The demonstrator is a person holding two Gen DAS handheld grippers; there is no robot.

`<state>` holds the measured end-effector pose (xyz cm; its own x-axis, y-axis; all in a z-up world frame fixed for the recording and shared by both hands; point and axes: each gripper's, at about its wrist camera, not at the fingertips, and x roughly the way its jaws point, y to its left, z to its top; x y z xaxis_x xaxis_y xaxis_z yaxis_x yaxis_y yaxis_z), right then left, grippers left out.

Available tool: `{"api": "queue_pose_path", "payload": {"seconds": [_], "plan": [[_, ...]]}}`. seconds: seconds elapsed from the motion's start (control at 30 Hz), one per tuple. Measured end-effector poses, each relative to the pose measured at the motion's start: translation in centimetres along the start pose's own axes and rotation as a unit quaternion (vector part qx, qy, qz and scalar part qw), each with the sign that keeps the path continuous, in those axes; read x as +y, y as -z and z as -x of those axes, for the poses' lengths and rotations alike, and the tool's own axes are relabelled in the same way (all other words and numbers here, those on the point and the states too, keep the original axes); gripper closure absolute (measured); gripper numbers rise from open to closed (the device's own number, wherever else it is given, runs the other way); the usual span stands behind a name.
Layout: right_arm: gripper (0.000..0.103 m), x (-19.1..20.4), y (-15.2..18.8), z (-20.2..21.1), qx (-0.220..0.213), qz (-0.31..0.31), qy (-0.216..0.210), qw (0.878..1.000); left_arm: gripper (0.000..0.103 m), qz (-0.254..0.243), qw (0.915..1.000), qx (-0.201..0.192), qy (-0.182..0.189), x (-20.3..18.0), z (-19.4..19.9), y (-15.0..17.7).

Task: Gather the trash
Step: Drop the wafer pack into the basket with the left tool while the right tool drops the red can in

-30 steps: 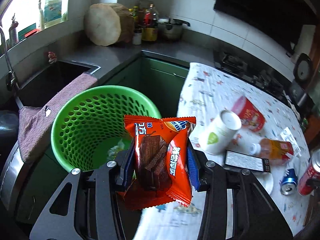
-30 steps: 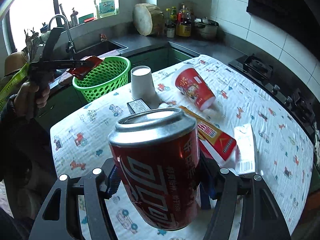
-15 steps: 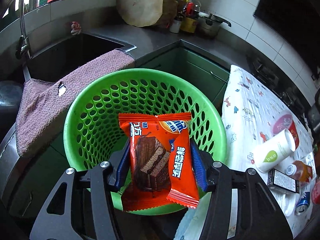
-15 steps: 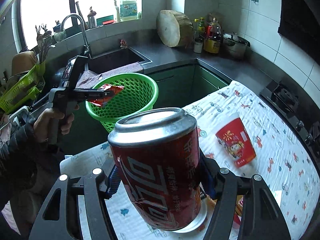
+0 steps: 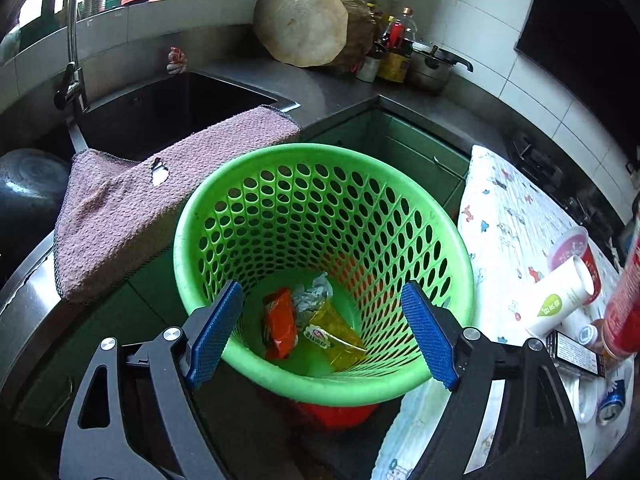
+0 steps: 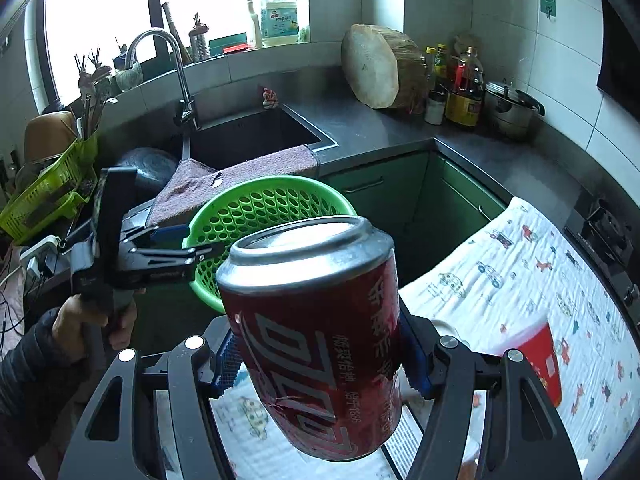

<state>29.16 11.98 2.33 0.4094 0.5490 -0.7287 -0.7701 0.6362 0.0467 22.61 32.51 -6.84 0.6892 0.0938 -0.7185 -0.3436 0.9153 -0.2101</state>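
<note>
The left claw (image 5: 322,334), angled down over the green basket (image 5: 448,240), has just been opening and is empty; the right claw (image 6: 320,364) grips the red can (image 6: 316,336).

Orange wrapper (image 5: 280,322) in green basket (image 5: 460,248), red can (image 6: 316,336) upright, gripped

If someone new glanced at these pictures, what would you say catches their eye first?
Probably the red cola can, clamped in the right gripper and filling the right wrist view. Next comes the green perforated basket under the open left gripper, whose jaws have just been opening; an orange snack wrapper lies on its bottom.
</note>
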Motion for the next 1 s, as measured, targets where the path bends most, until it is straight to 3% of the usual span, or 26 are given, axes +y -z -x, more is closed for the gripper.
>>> {"api": "queue_pose_path", "payload": {"seconds": [0.43,0.77,1.0], "plan": [[0.04,4.1,-5.5,-10.5,0.015,-0.005,-0.005,1.0,0.016,0.001,0.9987,-0.032,-0.04,1.9,4.6,3.0],[0.04,5.7,-5.2,-17.6,0.056,-0.005,0.015,0.998,0.012,-0.011,0.9967,-0.049,-0.064,1.7,6.5,4.8],[0.04,5.9,-3.9,-19.6,0.077,0.003,0.025,0.997,0.011,-0.019,0.9966,-0.05,-0.064,1.4,6.9,5.4]]}}
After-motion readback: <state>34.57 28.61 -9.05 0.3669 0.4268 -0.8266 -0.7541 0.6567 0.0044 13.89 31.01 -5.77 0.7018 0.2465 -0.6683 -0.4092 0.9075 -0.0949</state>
